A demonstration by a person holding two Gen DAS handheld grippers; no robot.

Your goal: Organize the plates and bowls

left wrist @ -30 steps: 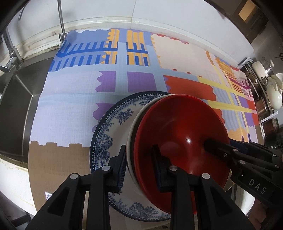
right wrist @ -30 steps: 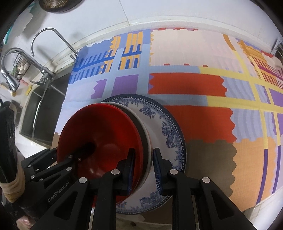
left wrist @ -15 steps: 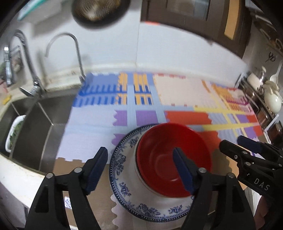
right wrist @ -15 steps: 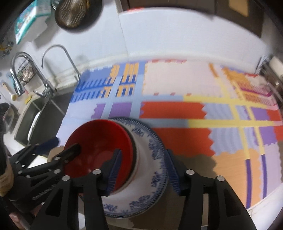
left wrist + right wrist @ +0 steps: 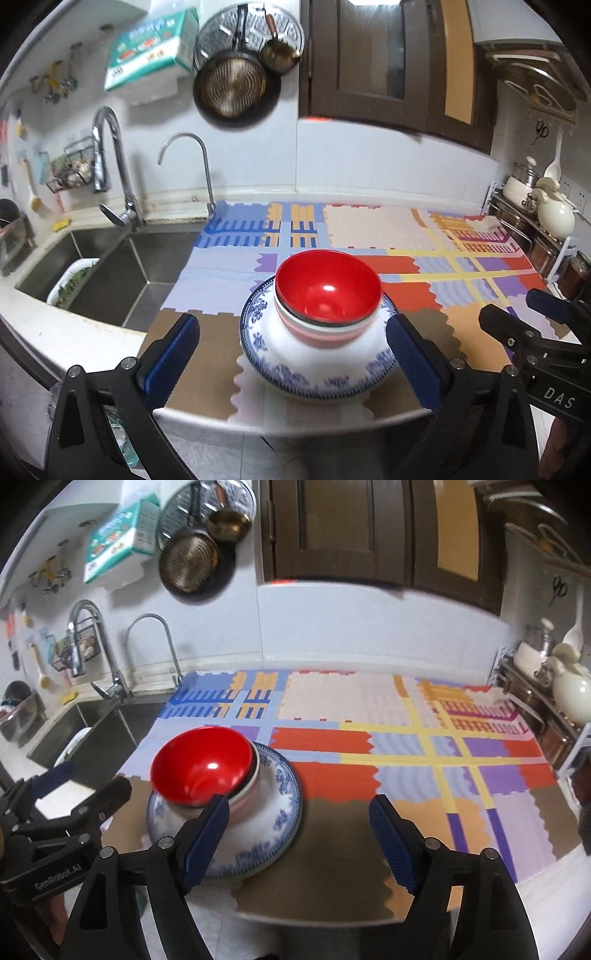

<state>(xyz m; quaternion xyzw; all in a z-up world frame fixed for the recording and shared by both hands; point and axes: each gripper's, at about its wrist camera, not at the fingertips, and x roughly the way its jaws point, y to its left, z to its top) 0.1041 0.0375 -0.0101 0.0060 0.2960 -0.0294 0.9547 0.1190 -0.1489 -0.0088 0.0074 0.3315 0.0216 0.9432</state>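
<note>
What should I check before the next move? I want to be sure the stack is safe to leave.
1. Left tool open, nothing between its pads: ok; its jaws have just been opening.
2. Right tool open and empty: ok; also just been opening.
3. Red bowl nested in the white bowl: ok.
4. Bowls resting on the blue-patterned plate: ok.
5. Plate well back from the counter's front edge: not ok, it sits near it.
6. Other dishes left to sort: cannot tell.

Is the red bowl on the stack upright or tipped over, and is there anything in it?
Upright and empty. The red bowl sits rim up, nested in a white bowl on the blue-patterned plate; its glossy inside shows only a light reflection.
</note>
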